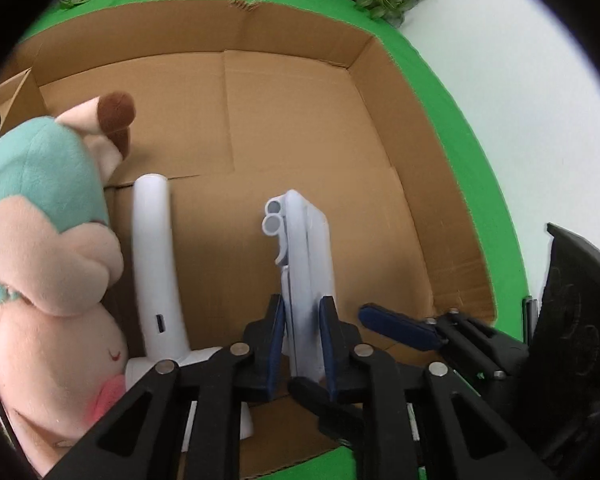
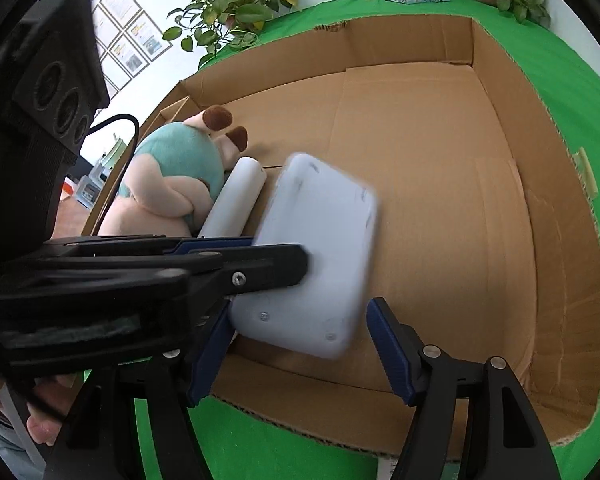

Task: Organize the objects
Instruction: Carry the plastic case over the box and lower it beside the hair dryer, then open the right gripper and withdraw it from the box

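A pale blue-white flat device [image 1: 306,280], rounded at its corners and hinged along one edge, is clamped on edge by the left gripper [image 1: 302,344] above the floor of the cardboard box [image 1: 300,128]. The right gripper [image 2: 300,356] is spread around its near end, the pads seemingly apart from it. Further left, a white curved handle [image 1: 156,256] is lodged against a plush pig [image 1: 48,240]. Beyond the box, potted plants [image 2: 236,8] are seen on the green tabletop [image 2: 560,80].
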